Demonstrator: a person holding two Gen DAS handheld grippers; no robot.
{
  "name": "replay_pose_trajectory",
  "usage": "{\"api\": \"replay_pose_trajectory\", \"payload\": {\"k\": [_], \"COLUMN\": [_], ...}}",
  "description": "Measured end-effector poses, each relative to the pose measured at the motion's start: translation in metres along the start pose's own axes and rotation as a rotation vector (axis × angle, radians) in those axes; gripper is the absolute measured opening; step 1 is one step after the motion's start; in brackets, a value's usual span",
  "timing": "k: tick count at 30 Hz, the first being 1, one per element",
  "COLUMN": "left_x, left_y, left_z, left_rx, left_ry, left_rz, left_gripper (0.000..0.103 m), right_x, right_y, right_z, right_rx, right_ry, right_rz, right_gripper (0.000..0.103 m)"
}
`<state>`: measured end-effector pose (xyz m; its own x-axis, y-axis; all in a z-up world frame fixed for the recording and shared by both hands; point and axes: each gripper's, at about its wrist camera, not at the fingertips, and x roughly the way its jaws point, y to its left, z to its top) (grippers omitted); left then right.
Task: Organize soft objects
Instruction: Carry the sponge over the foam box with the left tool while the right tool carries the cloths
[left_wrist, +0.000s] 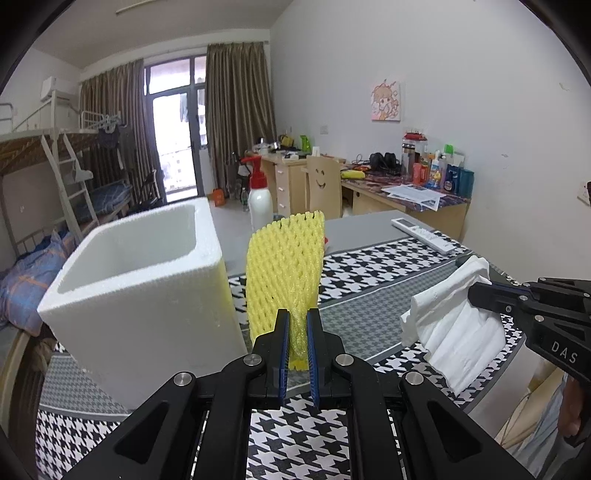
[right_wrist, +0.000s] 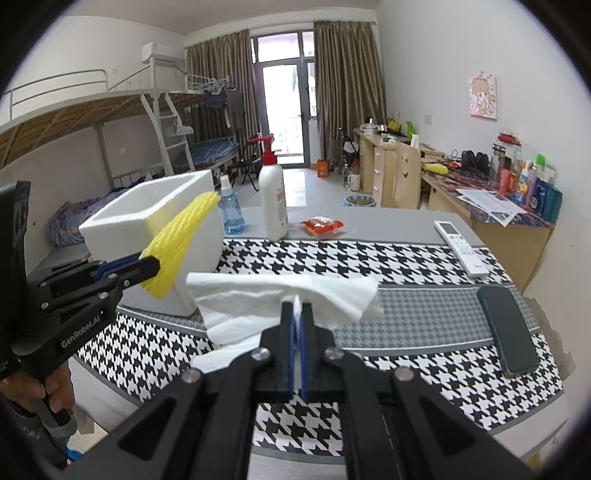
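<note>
My left gripper (left_wrist: 298, 317) is shut on a yellow foam net sleeve (left_wrist: 284, 269) and holds it upright above the table, just right of a white styrofoam box (left_wrist: 140, 288). In the right wrist view the left gripper (right_wrist: 155, 266) holds the yellow net (right_wrist: 181, 240) against the box's (right_wrist: 155, 221) near side. My right gripper (right_wrist: 297, 308) is shut on a white paper tissue (right_wrist: 280, 295) and holds it above the table. In the left wrist view the right gripper (left_wrist: 476, 291) and the tissue (left_wrist: 454, 325) are at the right.
The table has a houndstooth cloth (right_wrist: 406, 258). On it stand a white lotion bottle with a red pump (right_wrist: 272, 199), a blue spray bottle (right_wrist: 231, 206), a red snack packet (right_wrist: 321, 226), a white remote (right_wrist: 460, 247) and a black phone (right_wrist: 511, 328).
</note>
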<state>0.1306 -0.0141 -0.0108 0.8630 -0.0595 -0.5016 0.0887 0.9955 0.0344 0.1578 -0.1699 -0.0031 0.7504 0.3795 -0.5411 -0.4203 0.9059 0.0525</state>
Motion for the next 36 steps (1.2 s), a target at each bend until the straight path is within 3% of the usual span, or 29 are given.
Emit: {"api": "replay_pose_trajectory", "payload": {"k": [27, 36], "left_x": [-0.038, -0.043], "left_y": [0.009, 0.015], "left_z": [0.036, 0.039], "left_rx": [0.034, 0.011], "left_ry": [-0.135, -0.141], "left_rz": [-0.026, -0.035], "left_gripper": [0.009, 0.009], "right_x": [-0.013, -0.014], "right_y": [0.007, 0.011], "right_z": [0.033, 0.04], "right_rx": [0.001, -0.006], "right_ry": [-0.094, -0.114], "right_rz": [-0.005, 0.019], "right_gripper": [0.004, 0.004]}}
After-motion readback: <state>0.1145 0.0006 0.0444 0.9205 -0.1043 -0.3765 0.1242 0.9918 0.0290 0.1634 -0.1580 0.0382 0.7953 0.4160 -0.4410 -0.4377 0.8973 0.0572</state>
